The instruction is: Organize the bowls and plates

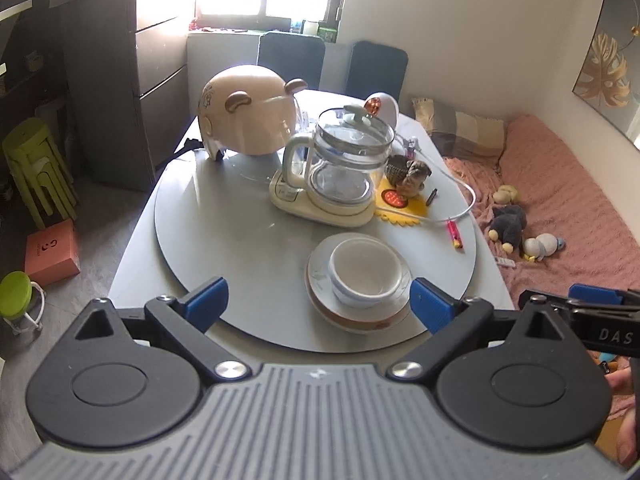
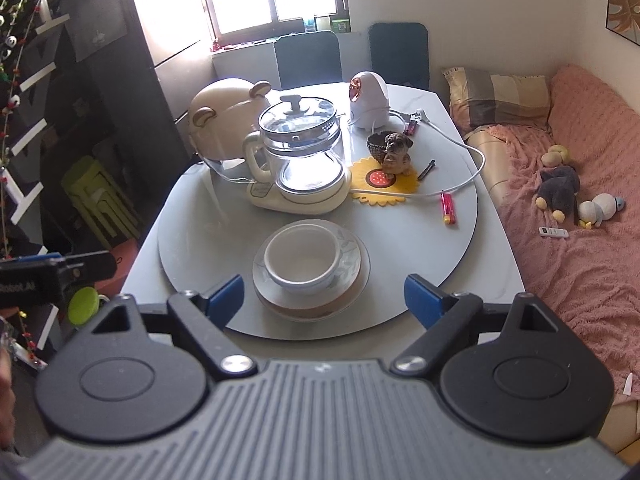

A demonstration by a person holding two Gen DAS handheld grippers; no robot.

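Hovering short of the table (image 2: 460, 92), I hold both tools with jaws spread wide and nothing in them: my left gripper (image 1: 319, 302) and my right gripper (image 2: 323, 297) each frame the crockery from the near side without touching it.

That crockery sits low and centre in both views, on the grey turntable (image 2: 192, 216): one white bowl (image 2: 302, 260) nested on a leaf-patterned plate (image 2: 352, 258), which lies on a brown-rimmed plate (image 2: 316, 312). So I count one bowl and two plates; whether a thinner one hides between them I cannot tell.

I judge all three glazed ceramic: stiff, slick, fairly heavy, and apt to chip if knocked. The bowl's upright rim looks like the best hold, one finger inside and one outside. The plates lie flat, so only an edge pinch seems possible.
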